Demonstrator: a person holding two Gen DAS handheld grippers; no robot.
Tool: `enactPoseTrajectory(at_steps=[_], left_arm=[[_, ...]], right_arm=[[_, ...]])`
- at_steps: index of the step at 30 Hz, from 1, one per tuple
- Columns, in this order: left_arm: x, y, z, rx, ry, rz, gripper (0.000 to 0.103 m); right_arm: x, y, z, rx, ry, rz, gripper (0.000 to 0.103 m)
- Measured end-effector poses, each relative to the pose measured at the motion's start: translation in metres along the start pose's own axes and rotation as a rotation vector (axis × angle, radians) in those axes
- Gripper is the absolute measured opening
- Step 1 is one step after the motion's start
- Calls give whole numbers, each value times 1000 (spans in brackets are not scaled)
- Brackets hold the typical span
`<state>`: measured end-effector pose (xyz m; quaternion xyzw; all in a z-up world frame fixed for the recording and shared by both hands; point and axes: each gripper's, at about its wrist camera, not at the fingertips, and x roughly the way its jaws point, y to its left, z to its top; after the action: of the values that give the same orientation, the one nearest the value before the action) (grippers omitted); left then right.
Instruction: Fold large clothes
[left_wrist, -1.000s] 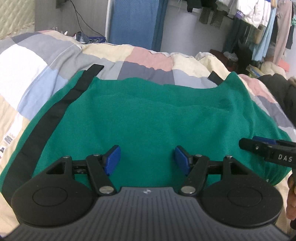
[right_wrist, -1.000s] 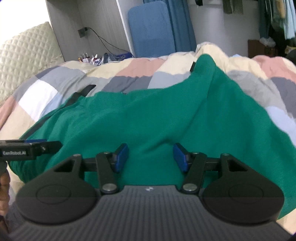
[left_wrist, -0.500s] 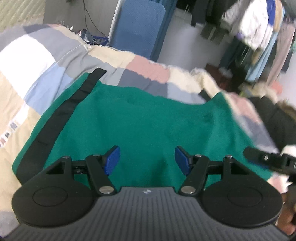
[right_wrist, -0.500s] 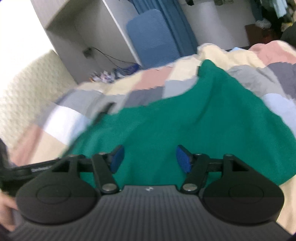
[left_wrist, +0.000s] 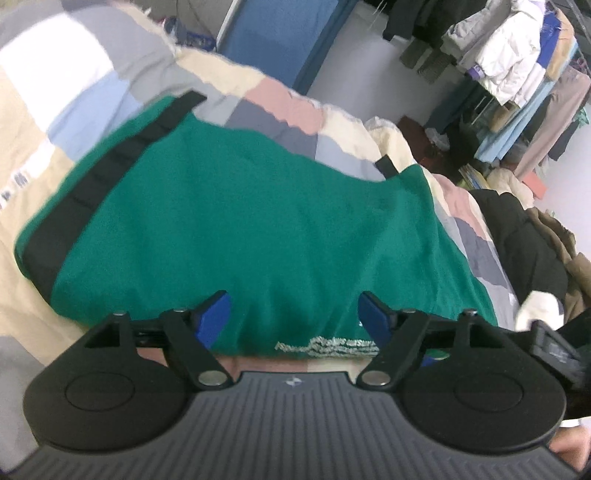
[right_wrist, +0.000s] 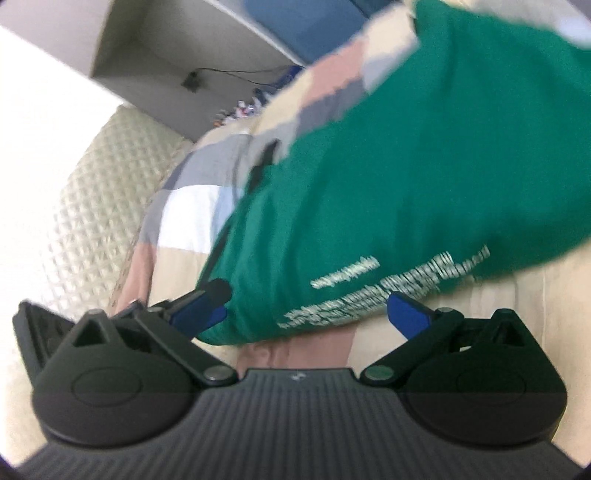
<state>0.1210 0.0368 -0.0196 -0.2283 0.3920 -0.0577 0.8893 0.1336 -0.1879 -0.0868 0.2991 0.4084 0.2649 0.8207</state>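
The green garment (left_wrist: 266, 229) lies at twelve o'clock from both tongs, long axis nine-to-three. The left gripper (left_wrist: 295, 317) and right gripper (right_wrist: 306, 314) have just spread open, released, holding nothing (near hem equally close to each).

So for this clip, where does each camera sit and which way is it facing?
Left wrist: on the left hand-held gripper, looking down and forward over the green garment on the patchwork quilt toward a clothes rack; open blue fingers show, jaws just widened.
Right wrist: on the right hand-held gripper, rolled, facing the garment's printed hem and a quilted headboard; jaws just widened, nothing between them.
Shared: the garment, quilt and white lettering.
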Motion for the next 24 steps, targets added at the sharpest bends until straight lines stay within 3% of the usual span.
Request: enactPoseTrajectory(at_steps=[6, 9, 16, 24], left_arm=[[21, 38, 0, -302, 133, -176, 87], [28, 59, -5, -454, 161, -222, 89], [47, 96, -20, -730, 200, -235, 91], [57, 134, -33, -978, 101, -199, 91]], right_arm=[[11, -53, -1, 303, -36, -11, 103], [6, -77, -2, 456, -108, 39, 103], [-10, -94, -10, 648, -232, 139, 102], [-32, -86, -25, 713, -301, 134, 102]])
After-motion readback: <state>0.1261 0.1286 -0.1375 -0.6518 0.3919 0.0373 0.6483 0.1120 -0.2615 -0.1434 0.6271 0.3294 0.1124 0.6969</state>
